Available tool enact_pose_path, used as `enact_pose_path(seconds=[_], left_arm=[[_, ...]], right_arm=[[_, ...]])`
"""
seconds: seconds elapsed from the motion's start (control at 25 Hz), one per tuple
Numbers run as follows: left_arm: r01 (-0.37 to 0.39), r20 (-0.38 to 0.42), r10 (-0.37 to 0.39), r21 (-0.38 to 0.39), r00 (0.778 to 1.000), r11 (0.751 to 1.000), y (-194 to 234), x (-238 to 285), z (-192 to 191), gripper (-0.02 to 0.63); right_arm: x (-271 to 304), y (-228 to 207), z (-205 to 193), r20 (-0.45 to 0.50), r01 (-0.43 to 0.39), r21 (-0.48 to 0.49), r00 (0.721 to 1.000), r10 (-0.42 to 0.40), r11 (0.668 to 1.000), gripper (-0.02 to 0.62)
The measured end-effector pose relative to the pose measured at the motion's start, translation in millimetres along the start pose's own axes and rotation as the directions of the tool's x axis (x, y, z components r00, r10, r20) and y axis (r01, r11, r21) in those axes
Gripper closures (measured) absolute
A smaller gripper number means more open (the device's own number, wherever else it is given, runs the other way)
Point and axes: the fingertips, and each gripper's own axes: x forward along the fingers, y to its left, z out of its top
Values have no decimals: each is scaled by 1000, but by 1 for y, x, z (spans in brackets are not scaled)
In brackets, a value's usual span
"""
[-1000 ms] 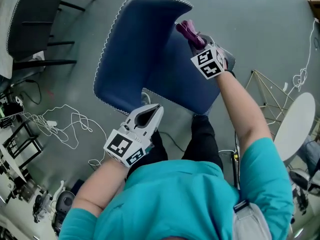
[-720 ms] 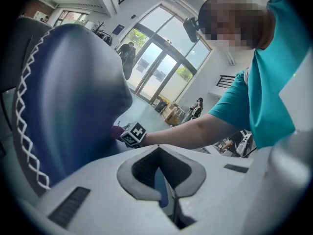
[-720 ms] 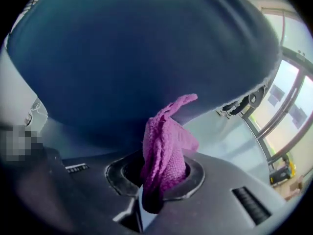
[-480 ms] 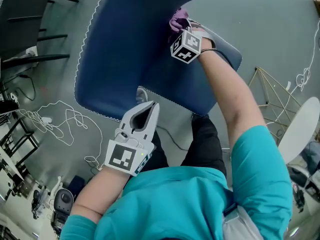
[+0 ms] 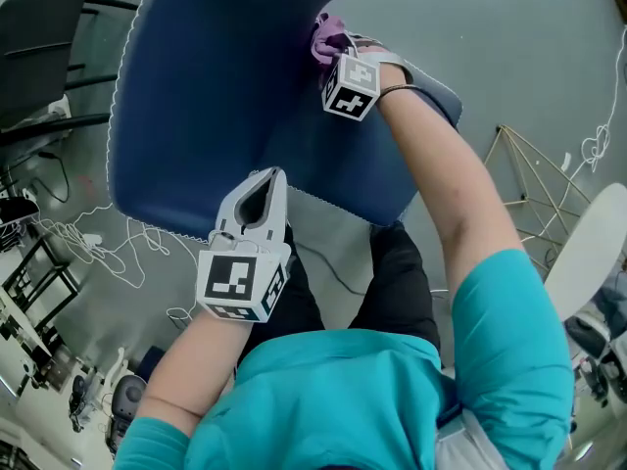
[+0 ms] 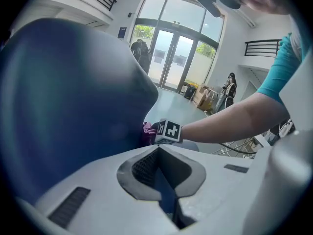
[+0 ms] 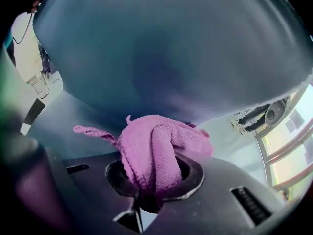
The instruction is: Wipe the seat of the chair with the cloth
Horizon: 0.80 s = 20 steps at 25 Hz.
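Purple cloth juts forward from right tool against blue seat.

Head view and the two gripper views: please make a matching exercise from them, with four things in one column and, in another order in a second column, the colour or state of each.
Column one:
1. cloth
2. chair
3. left gripper
4. sleeve

Column two:
A. teal
B. closed on the chair's stitched edge
C. dark blue, with white stitching along the rim
D. purple, clamped in the right gripper

Pairs: 1-D, 2-C, 3-B, 4-A
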Motion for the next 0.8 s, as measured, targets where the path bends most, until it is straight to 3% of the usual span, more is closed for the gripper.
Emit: enact_pose_path(seconds=[0.32,0.8], left_arm=[[-52,2,52,18,999,998,14,10,14,606],[-110,-15,111,54,994,992,14,28,23,606]], right_arm=[[-10,5,-18,-8,-10,51,1000,10,999,545],[-40,13,-76,-18,-39,116,999,41,993,545]])
